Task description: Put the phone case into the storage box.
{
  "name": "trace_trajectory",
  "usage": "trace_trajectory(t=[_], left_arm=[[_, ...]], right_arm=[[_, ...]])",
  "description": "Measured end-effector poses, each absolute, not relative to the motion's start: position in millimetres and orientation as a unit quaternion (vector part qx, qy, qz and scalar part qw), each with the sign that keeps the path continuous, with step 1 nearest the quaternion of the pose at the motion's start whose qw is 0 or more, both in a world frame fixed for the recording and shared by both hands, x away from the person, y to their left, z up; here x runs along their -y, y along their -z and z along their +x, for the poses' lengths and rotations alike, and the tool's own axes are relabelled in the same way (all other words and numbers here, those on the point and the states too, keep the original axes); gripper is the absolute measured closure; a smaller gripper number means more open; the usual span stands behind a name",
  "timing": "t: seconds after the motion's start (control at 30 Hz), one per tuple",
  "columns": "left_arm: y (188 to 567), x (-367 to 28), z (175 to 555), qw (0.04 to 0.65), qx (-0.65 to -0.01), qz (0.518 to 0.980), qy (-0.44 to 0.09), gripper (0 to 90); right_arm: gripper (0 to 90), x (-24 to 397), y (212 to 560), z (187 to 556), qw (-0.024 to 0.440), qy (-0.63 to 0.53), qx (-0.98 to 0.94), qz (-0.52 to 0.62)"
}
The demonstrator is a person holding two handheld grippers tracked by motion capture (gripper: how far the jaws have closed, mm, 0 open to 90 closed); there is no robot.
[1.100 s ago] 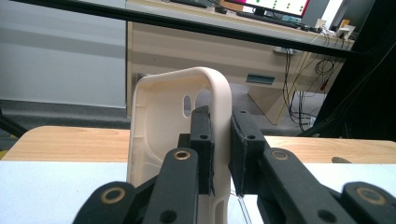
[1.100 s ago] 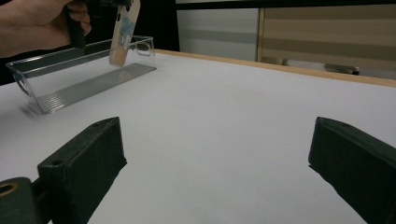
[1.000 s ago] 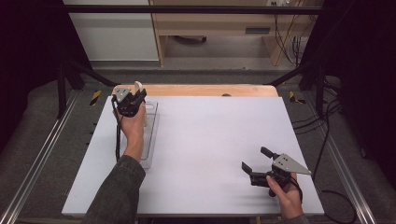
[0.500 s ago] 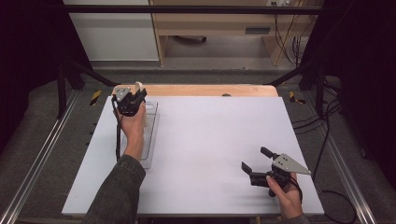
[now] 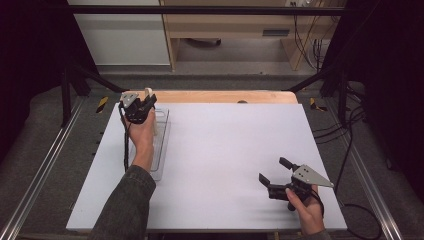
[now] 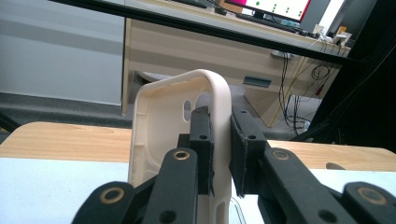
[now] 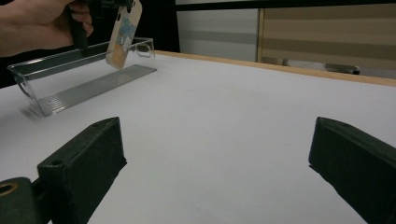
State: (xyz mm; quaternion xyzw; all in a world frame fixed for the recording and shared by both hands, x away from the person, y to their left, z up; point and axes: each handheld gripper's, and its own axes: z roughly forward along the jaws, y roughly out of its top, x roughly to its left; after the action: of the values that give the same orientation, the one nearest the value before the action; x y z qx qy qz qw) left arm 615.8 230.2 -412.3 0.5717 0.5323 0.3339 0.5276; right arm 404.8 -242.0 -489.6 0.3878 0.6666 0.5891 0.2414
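Left gripper: the left gripper [image 5: 145, 103] is up at the far left part of the table, held in the person's left hand [image 5: 141, 135]. In the left gripper view its two black jaws are squeezed tight on the thin side edge of a cream phone case [image 6: 173, 121].
Phone case: the case stands almost upright in the jaws. Its rounded top corner pokes above them. In the right gripper view it hangs tilted over the clear tray [image 7: 88, 88], and its bottom end looks close to the tray floor. I cannot tell if it touches.
Clear tray: a long see-through tray on the left side of the table, running away from the person. Its far end is near the wooden strip [image 5: 225, 96] along the table's far edge. The left arm lies over much of it.
Right gripper: the right gripper [image 5: 275, 175] is low at the near right corner, in the right hand [image 5: 305, 212]. Its jaws are spread wide, and there is nothing between them.
Table: the white table [image 5: 235, 150] is bare across its middle and far right, so there is lots of room there.
Edges: the right hand is close to the near edge and the right edge. Dark floor and metal rails [image 5: 42, 170] lie past both sides.
Gap: the two grippers are well apart.
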Motion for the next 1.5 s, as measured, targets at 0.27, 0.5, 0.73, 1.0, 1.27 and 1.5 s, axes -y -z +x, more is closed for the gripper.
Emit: trace_trajectory(t=[0.27,0.5,0.73,1.0,1.27,1.5], left_arm=[[412.9,-229.3,616.1,0.528,-0.530,0.575,-0.331,79.6],[414.5,-227.3,616.7,0.527,-0.528,0.579,-0.329,79.2],[416.4,-225.1,618.0,0.528,-0.529,0.579,-0.326,78.2],[417.1,-223.8,618.7,0.528,-0.527,0.580,-0.325,77.3],[416.1,-224.3,618.9,0.532,-0.521,0.579,-0.331,60.0],[412.4,-223.7,617.0,0.535,-0.511,0.582,-0.338,45.4]], right_arm=[[3.4,241.6,489.8,405.0,0.241,-0.589,-0.667,0.387],[3.5,241.6,489.9,405.1,0.241,-0.588,-0.668,0.387],[3.4,241.8,490.3,405.4,0.242,-0.588,-0.668,0.387],[3.4,242.1,490.5,405.6,0.242,-0.587,-0.668,0.388],[3.3,241.7,490.5,405.5,0.241,-0.587,-0.669,0.388],[3.3,241.1,490.1,405.1,0.240,-0.588,-0.668,0.388]])
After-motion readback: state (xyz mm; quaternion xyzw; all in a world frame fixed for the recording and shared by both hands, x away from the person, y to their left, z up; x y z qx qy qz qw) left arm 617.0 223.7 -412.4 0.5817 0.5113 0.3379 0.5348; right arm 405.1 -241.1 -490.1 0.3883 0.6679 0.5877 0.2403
